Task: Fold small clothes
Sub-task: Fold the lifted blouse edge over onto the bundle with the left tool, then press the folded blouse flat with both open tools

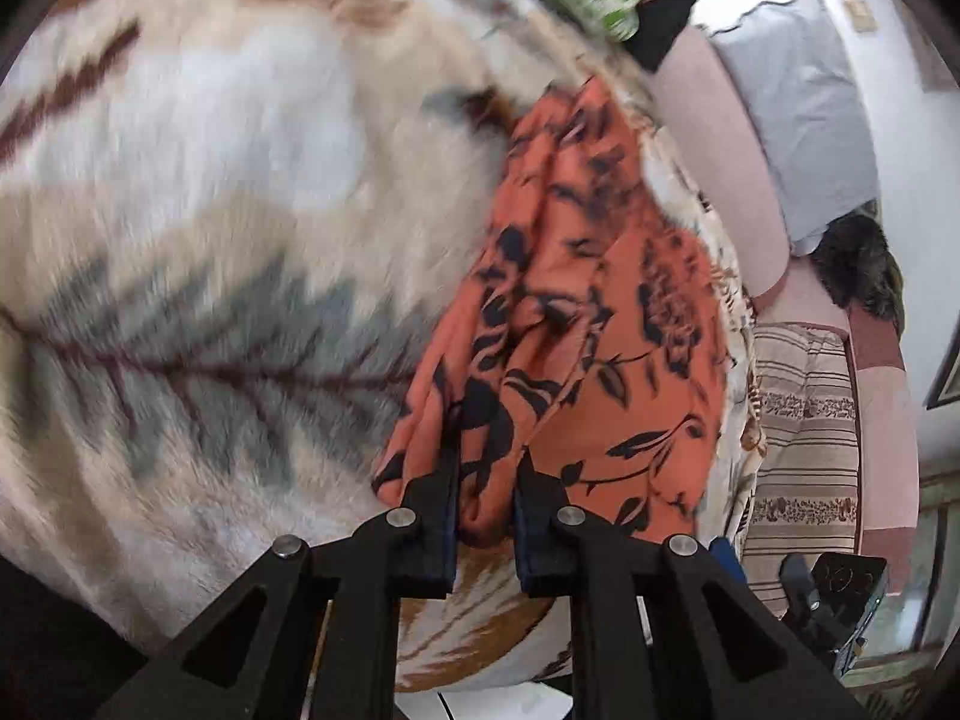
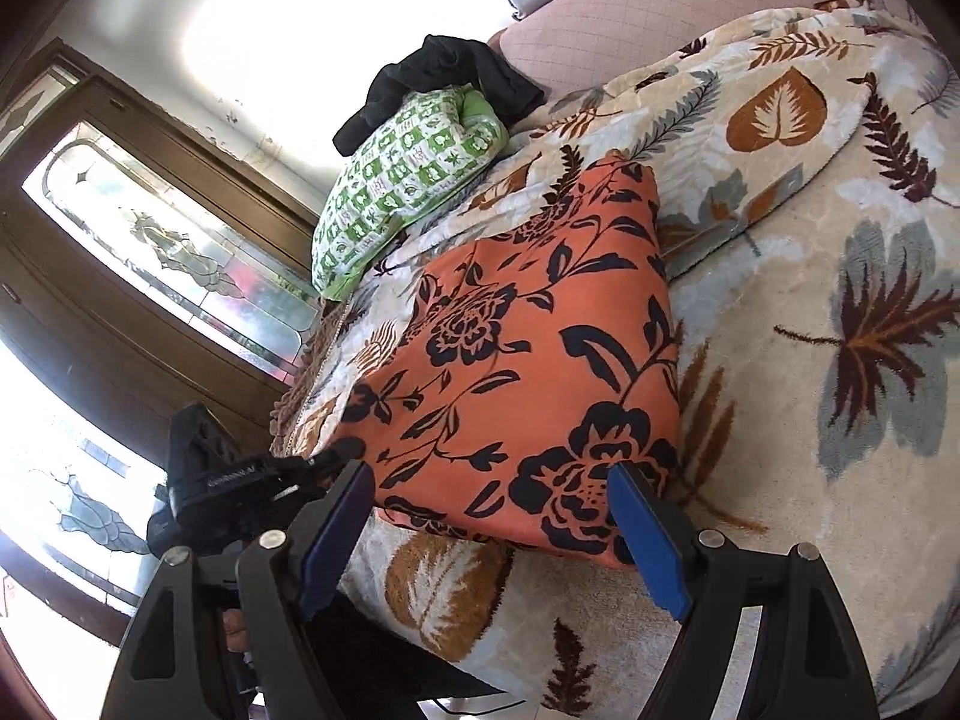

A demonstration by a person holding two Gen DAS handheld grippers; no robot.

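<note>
While your left tongs (image 1: 486,468) pinch the orange floral garment (image 2: 528,360) at its near edge on the bed blanket (image 2: 810,330), your right tongs (image 2: 489,492) stand spread; carry that edge across next, I judge.

Left gripper (image 1: 487,468) tilted downward, black fingers (image 1: 433,516) nearly together, pinching a fold of orange floral garment (image 1: 576,324) between the pads, right gripper (image 2: 489,498) angled down, blue-padded fingers (image 2: 651,540) spread wide, nothing gripped
</note>
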